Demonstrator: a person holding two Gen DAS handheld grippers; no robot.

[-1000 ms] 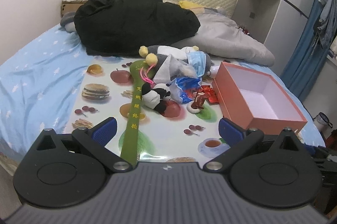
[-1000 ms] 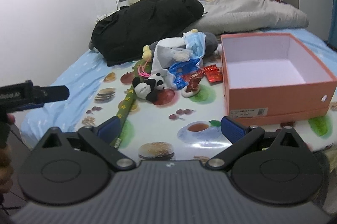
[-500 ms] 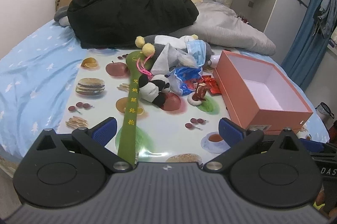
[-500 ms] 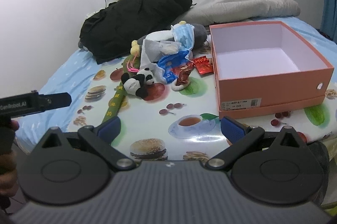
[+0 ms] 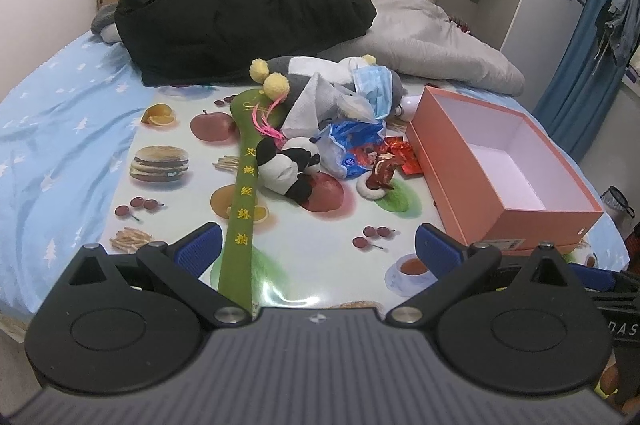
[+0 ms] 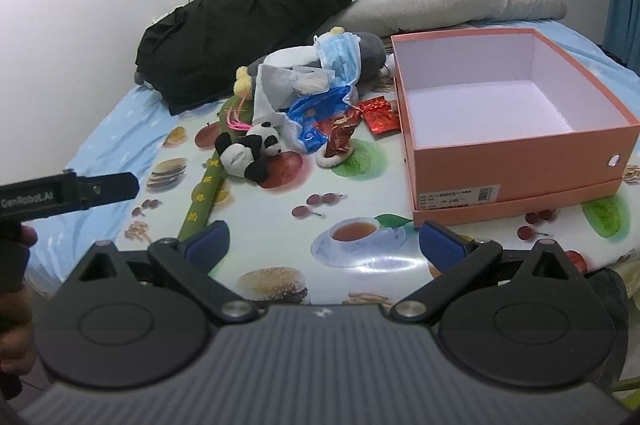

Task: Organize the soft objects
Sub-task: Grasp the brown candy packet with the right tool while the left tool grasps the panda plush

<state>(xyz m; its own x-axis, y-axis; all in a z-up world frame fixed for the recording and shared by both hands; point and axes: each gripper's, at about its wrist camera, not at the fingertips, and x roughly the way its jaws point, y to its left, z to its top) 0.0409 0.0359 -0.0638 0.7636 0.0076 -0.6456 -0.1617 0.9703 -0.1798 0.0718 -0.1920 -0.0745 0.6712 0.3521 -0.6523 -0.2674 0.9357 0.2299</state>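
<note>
both claws rise above the bed, pile untouched

since a second ago both cameras have lifted and tipped down, so more of the printed mat shows under the fingers; the toys and the box lie where they were.

left claw hangs wide, nothing between its blue pads, above the near edge of the food-print mat spread on the bed. right claw is also spread wide and holds nothing, near the printed teacup at the mat's near edge.

the soft things sit in a heap in the middle of the mat. panda plush lies on its side, touching the long green fabric strip with yellow characters, which runs from the heap toward the left claw. behind the panda a grey plush with yellow pompoms lies under a blue face mask and a white cloth. a blue plastic bag and red foil wrappers lie just beside the panda, between it and the box.

orange box stands open on the mat to the right of the heap, its white inside empty. a black jacket and a grey quilt are piled by the headboard, well apart from the claws.

in the right wrist view the left claw's body shows at the left edge, a hand under it.
</note>
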